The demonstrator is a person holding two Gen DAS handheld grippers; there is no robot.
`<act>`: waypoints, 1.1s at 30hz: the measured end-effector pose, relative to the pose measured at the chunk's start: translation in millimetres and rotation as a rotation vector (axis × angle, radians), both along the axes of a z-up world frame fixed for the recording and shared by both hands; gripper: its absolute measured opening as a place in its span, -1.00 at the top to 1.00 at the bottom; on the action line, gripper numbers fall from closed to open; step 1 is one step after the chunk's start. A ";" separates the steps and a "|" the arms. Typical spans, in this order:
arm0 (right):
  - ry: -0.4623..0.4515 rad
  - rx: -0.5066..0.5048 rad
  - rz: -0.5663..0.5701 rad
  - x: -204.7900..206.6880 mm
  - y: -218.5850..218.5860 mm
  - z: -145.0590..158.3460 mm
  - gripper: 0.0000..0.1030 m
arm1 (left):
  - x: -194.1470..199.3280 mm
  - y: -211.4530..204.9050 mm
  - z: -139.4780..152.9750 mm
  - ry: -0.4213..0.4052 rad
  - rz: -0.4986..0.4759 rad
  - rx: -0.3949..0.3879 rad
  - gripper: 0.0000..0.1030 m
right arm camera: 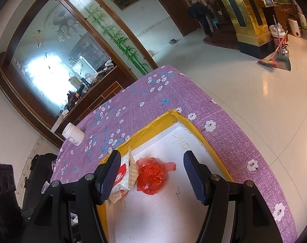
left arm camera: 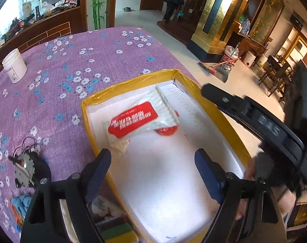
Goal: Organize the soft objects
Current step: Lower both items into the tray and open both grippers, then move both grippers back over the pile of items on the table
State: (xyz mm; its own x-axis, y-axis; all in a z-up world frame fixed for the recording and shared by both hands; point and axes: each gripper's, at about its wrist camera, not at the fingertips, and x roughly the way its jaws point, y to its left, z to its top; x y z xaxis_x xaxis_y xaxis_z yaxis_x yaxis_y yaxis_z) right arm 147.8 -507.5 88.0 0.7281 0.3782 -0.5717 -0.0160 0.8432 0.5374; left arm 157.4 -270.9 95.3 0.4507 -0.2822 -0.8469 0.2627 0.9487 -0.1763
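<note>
The other gripper's black body [left arm camera: 269,125], seen at the right of the left wrist view, carries raised letters that read "DAS".

The white floor of the yellow-rimmed box [right arm camera: 186,141] bears handwriting in dark pen; in the right wrist view it looks like "LS9" followed by more strokes, though the characters sit upside down and may read differently.

The clear packet [left arm camera: 133,121] lying in the box has a red label with white characters, too blurred and turned to make out.

The white jar [left arm camera: 14,65] on the tabletop has a small printed label, too small to read.
</note>
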 end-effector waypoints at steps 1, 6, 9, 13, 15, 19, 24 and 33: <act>-0.002 0.001 0.004 -0.3 0.2 0.4 -0.37 | -4.5 1.0 0.9 -0.003 -0.001 -0.002 -0.62; -0.055 -0.026 0.015 -8.7 2.8 11.3 -0.38 | -39.1 12.9 10.3 -0.021 -0.015 -0.021 -0.62; -0.057 -0.039 0.034 -22.7 6.7 15.5 -0.38 | -68.0 29.0 19.8 -0.051 -0.023 -0.029 -0.62; -0.088 -0.061 0.094 -60.2 25.8 22.0 -0.40 | -104.6 57.1 29.4 -0.107 -0.017 -0.041 -0.69; -0.103 -0.051 0.127 -83.6 37.2 21.9 -0.40 | -118.4 71.9 30.3 -0.131 -0.012 -0.056 -0.77; -0.109 -0.013 0.203 -134.6 57.6 13.6 -0.43 | -139.2 98.5 23.4 -0.141 -0.010 -0.088 -0.77; -0.110 -0.057 0.231 -185.0 71.4 14.0 -0.43 | -157.5 123.8 7.7 -0.128 -0.025 -0.104 -0.77; -0.131 -0.157 0.275 -240.9 90.4 35.8 -0.43 | -183.5 159.4 -4.6 -0.151 -0.041 -0.129 -0.77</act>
